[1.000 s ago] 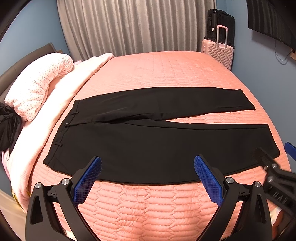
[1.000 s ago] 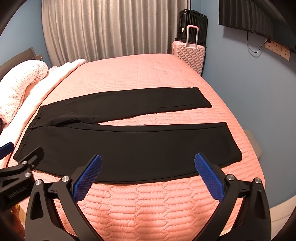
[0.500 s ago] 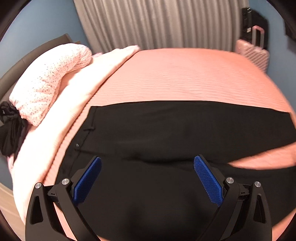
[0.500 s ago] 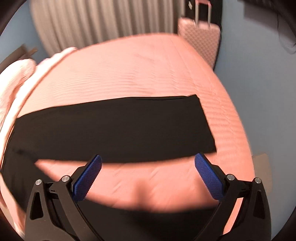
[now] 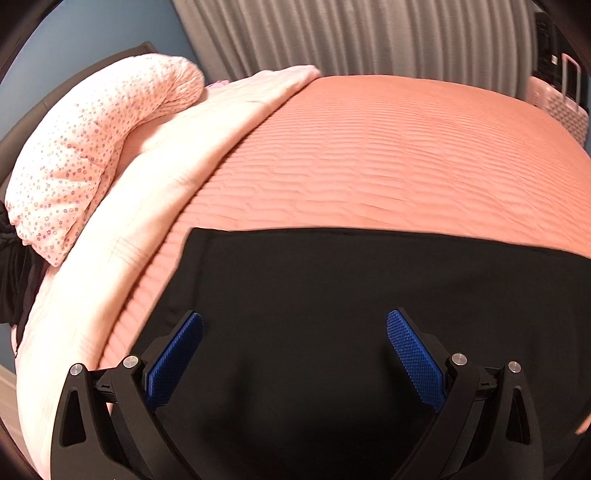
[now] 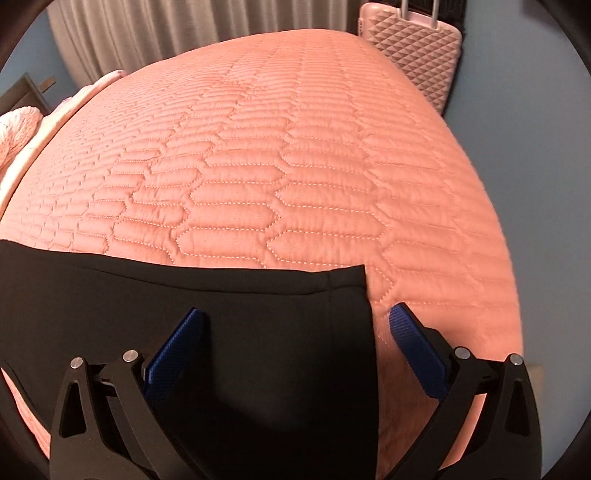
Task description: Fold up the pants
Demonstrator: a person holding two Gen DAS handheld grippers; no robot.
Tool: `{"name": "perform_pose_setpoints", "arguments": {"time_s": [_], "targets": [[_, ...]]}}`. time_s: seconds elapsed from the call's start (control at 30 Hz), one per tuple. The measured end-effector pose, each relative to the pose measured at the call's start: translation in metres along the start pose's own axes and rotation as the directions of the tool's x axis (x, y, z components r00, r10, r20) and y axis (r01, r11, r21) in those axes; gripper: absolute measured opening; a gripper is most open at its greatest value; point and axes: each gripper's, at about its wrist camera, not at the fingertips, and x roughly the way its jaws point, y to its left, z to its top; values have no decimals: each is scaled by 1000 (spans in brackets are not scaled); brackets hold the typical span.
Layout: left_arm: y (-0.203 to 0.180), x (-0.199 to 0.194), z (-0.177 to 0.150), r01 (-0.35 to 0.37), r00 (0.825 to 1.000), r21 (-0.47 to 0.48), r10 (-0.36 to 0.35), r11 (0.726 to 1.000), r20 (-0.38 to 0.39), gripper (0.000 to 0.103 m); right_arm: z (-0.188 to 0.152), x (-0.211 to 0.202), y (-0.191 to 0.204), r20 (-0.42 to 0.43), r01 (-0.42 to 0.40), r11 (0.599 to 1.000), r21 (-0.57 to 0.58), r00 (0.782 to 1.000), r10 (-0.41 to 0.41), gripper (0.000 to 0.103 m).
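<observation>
Black pants lie flat on the pink quilted bed. In the left wrist view I see the waistband end, its far left corner near the pale blanket. My left gripper is open and hovers low over the waist, jaws spread wide. In the right wrist view the far leg's hem lies just under my right gripper, which is open. Its right fingertip sits past the hem edge over the quilt. Neither gripper holds cloth.
A folded pale pink blanket and a floral pillow lie along the bed's left side. A pink suitcase stands by the far right corner. Grey curtains hang behind. The bed's right edge drops to the floor.
Both grippers have moved forward and down over the pants, left towards the waist, right towards the far leg's hem. Both stay open. The pants have not moved.
</observation>
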Motion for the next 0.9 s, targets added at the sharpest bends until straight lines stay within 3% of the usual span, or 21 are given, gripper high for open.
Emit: {"name": "perform_pose_setpoints", "arguments": {"time_s": [0.07, 0.17, 0.27, 0.33, 0.37, 0.43, 0.47, 0.53, 0.6, 0.7, 0.8, 0.9], "targets": [[22, 22, 13, -37, 999, 4, 38, 999, -29, 98, -1, -2, 0, 22, -7, 1000, 19, 1000, 6, 96], [67, 61, 34, -116, 990, -33, 113, 993, -84, 98, -6, -10, 4, 51, 9, 1000, -17, 999, -8, 71], [107, 102, 53, -55, 985, -134, 32, 989, -167, 98, -10, -21, -2, 76, 0, 1000, 16, 997, -1, 22], [115, 125, 60, 8, 977, -171, -44, 985, -207, 97, -10, -21, 2, 77, -14, 1000, 20, 997, 12, 15], [112, 133, 63, 22, 974, -163, -58, 986, -219, 97, -9, -20, 9, 76, 6, 1000, 3, 997, -6, 13], [98, 145, 67, 50, 971, -95, -71, 994, -230, 74, -8, -19, 15, 73, 36, 999, -3, 997, -36, 13], [92, 142, 70, 49, 976, -69, -63, 996, -209, 69, -7, -18, 16, 73, 38, 999, 7, 997, -39, 13], [86, 135, 73, 44, 979, -49, -53, 998, -199, 29, -8, -20, 15, 74, 37, 999, 36, 997, -39, 13], [91, 124, 75, 48, 980, -71, -61, 996, -188, 14, -9, -25, 17, 79, 42, 998, 46, 996, -45, 11], [111, 84, 73, 116, 987, -102, -126, 988, -98, 13, -16, -55, 26, 131, 4, 999, 49, 991, -11, 8], [135, 23, 63, 231, 972, -145, -233, 962, 1, 13, -26, -111, 31, 205, -32, 999, 30, 978, 25, 7], [155, -48, 44, 289, 957, -115, -282, 950, 69, 13, -47, -181, 36, 269, -74, 997, -1, 960, 72, 7]]}}
